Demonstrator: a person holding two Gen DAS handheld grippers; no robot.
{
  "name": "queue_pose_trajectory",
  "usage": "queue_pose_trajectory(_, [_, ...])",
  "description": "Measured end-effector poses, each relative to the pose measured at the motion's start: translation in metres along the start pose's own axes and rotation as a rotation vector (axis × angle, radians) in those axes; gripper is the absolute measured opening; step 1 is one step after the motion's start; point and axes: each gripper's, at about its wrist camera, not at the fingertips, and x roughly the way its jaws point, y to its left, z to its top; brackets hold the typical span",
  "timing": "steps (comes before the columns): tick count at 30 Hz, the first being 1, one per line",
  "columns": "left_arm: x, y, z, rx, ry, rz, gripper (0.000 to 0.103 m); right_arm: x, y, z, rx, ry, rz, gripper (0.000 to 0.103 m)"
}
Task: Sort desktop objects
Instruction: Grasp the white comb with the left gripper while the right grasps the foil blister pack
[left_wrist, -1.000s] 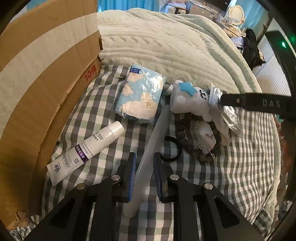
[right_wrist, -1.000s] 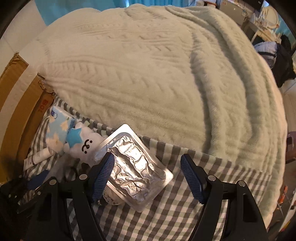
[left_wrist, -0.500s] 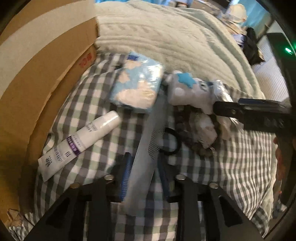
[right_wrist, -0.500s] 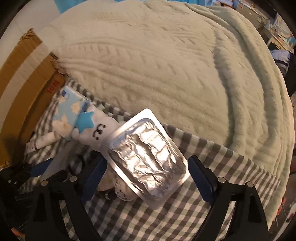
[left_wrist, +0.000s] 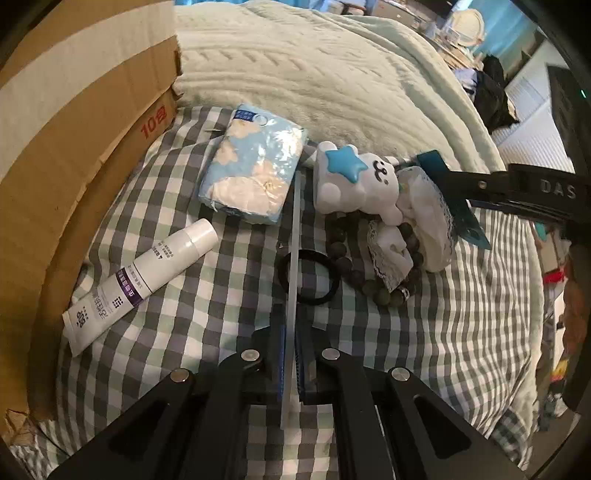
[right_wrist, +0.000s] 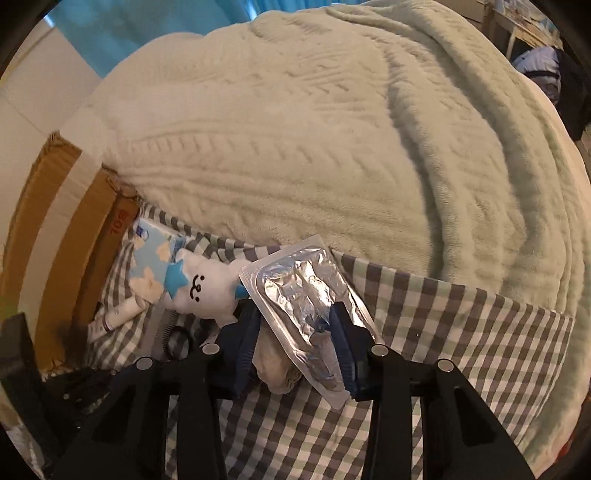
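My left gripper (left_wrist: 291, 325) is shut on a pale translucent comb (left_wrist: 294, 236), held edge-on and pointing away over the checked cloth (left_wrist: 192, 295). My right gripper (right_wrist: 291, 321) is closed around a silver foil blister pack (right_wrist: 306, 295), tilted between the pads above a white lacy item (right_wrist: 275, 365). A white plush with a blue star (left_wrist: 354, 184) lies beside it. A blue tissue pack (left_wrist: 255, 177), a white tube (left_wrist: 144, 280), a black hair tie (left_wrist: 314, 277) and a bead bracelet (left_wrist: 373, 273) lie on the cloth.
A cardboard box (left_wrist: 74, 129) stands along the left edge of the cloth. A thick cream knitted blanket (right_wrist: 332, 147) rises behind the cloth. The right gripper's arm (left_wrist: 517, 192) reaches in from the right in the left wrist view.
My left gripper closed on the comb and turned it on edge. My right gripper closed from wide open onto the foil blister pack.
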Motion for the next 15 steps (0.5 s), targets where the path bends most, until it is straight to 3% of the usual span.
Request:
queue_pose_trajectory(3, [0.004, 0.001, 0.002, -0.019, 0.007, -0.001, 0.005, -0.009, -0.006, 0.006, 0.032, -0.048, -0.004, 0.039])
queue_pose_trajectory(5, [0.008, 0.001, 0.002, -0.032, 0.015, -0.003, 0.005, -0.011, -0.017, 0.004, 0.052, -0.073, -0.071, 0.039])
queue_pose_trajectory(8, [0.011, 0.000, 0.001, -0.036, 0.015, -0.004, 0.005, -0.007, -0.033, 0.001, 0.086, -0.054, -0.081, 0.038])
queue_pose_trajectory(12, [0.011, -0.008, -0.002, 0.029, -0.015, 0.005, 0.003, -0.002, -0.039, -0.006, 0.102, -0.041, -0.061, 0.026])
queue_pose_trajectory(15, [0.008, -0.006, -0.003, -0.005, -0.017, -0.019, 0.003, -0.005, -0.027, -0.005, 0.043, -0.040, -0.064, 0.015])
